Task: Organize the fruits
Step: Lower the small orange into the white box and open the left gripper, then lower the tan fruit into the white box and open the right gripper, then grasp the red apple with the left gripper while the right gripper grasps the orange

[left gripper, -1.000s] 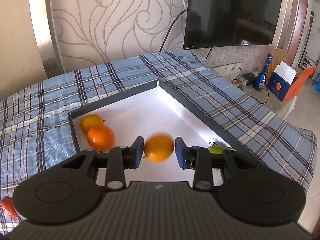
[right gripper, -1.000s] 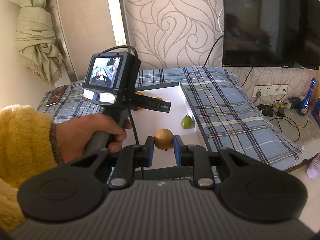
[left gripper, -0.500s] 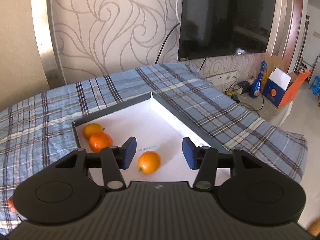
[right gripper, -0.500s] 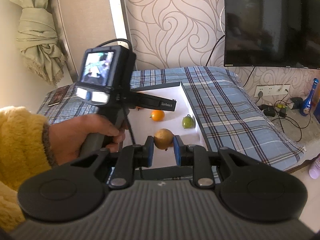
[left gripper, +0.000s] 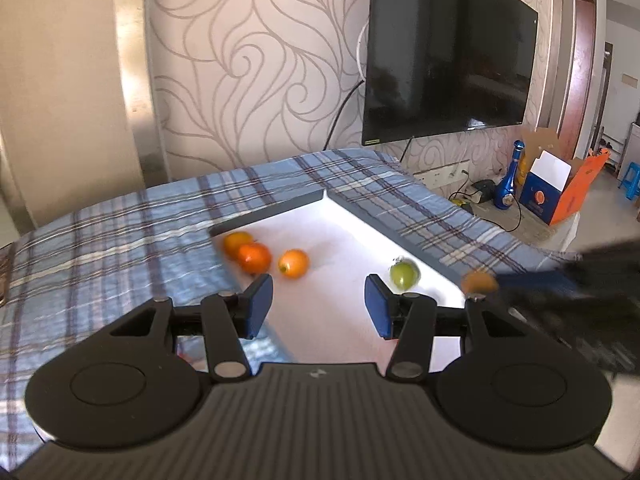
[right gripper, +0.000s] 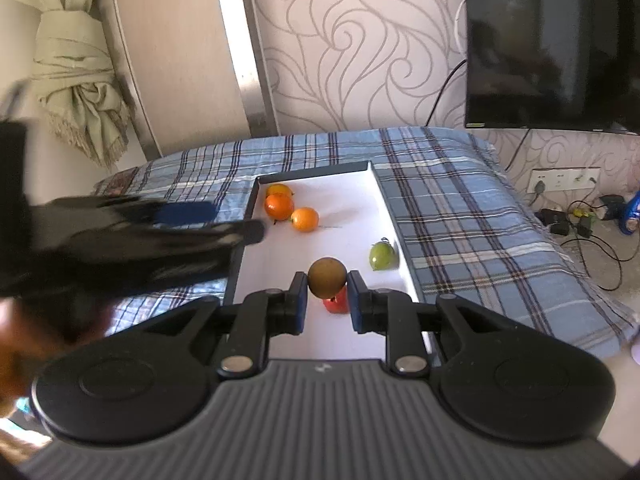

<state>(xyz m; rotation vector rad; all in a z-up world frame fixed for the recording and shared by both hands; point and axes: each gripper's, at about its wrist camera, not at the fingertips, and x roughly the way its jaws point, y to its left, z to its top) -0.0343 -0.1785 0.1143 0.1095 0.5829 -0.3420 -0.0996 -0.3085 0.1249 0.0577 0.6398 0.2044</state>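
A white tray [left gripper: 340, 220] with a dark rim lies on the plaid cloth. Three oranges [left gripper: 293, 263] lie grouped at its far left corner; they also show in the right wrist view [right gripper: 305, 219]. A green fruit [left gripper: 404, 274] lies near the right wall, also in the right wrist view [right gripper: 383, 256]. My left gripper [left gripper: 316, 306] is open and empty above the tray's near left edge. My right gripper [right gripper: 327, 295] is shut on a brown round fruit [right gripper: 327, 277] over the tray's near end; a red fruit [right gripper: 337, 303] lies below it.
The blue plaid cloth [right gripper: 460, 208] covers the table around the tray. A dark TV [left gripper: 440, 60] hangs on the wall behind. A blue bottle [left gripper: 508, 188], an orange box [left gripper: 560, 192] and cables lie on the floor at the right. A tied curtain [right gripper: 76, 76] hangs at the left.
My left gripper let go of the orange, which now lies in the tray beside the other two, and pulled back and left. My right gripper has kept hold of the brown fruit.
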